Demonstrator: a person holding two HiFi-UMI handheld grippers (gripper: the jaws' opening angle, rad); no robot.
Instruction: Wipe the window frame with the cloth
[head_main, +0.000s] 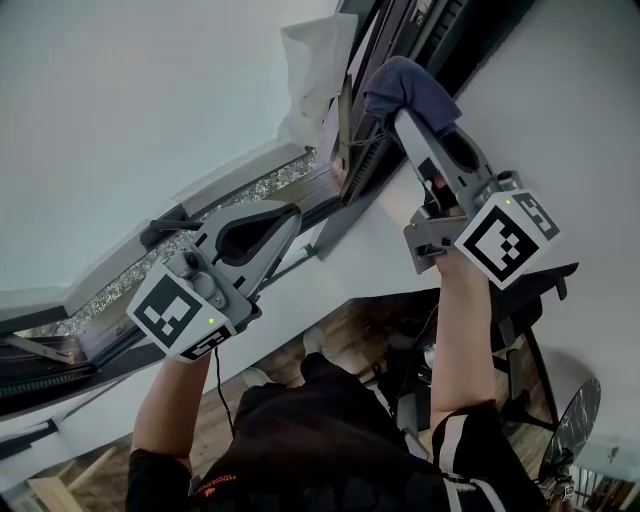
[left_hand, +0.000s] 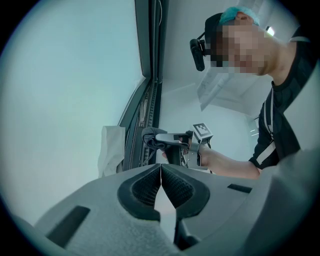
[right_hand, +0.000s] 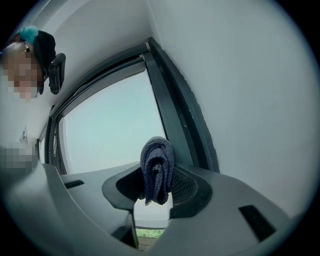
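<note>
In the head view, the person's two arms reach up toward a dark window frame (head_main: 352, 168) that runs slantwise across the picture. The right gripper (head_main: 398, 108) holds a folded blue-grey cloth (head_main: 412, 88) at its tip, right up at the frame's inner edge; whether the cloth actually touches the frame cannot be told here. A white crumpled sheet (head_main: 316, 72) hangs on the frame just left of the cloth. The left gripper (head_main: 288, 222) is lower, near the bottom rail of the window and well apart from the cloth.

In the left gripper view, that gripper's two jaws meet in a closed line with nothing between them. Beyond them, the right gripper with the cloth sits just beside the upright bar of the frame, and the white sheet hangs to its left against the glass (left_hand: 70, 90).

In the right gripper view, the jaws are clamped on the cloth, which stands up between them as a folded bundle. The dark frame rises behind it.
</note>
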